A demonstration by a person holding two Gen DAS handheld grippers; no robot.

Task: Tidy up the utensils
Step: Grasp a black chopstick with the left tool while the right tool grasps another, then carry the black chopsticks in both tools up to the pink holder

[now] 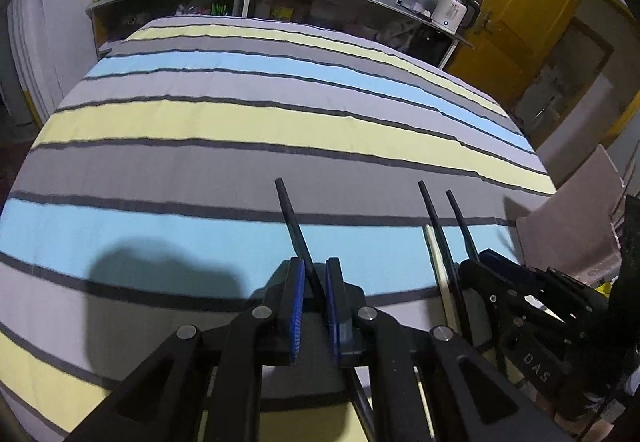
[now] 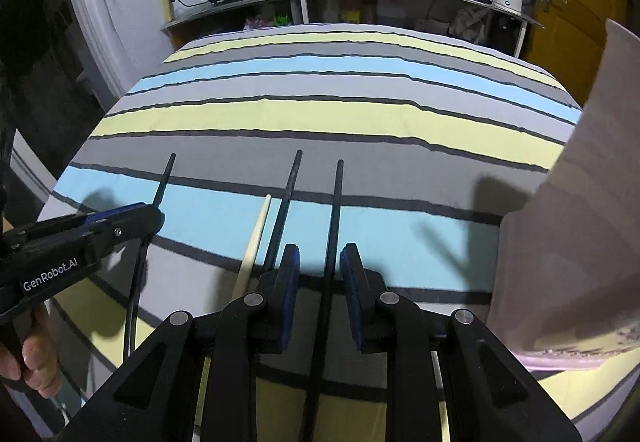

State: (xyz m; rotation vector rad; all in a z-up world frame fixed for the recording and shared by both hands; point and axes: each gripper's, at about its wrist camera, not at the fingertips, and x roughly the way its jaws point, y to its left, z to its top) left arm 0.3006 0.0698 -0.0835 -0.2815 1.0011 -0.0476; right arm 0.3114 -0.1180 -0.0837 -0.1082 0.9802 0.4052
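Striped cloth (image 2: 320, 114), slim black chopsticks (image 2: 334, 226)

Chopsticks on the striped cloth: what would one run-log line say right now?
left tool: shut on thin black chopstick | right tool: around second black chopstick, grip unclear | pale wooden chopstick: lying beside

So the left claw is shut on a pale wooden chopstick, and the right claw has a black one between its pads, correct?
Not quite. In the left wrist view the left claw is shut on a black chopstick, not a pale one. The pale chopstick lies loose between the two claws. The rest holds: the right claw has another black chopstick between its pads.
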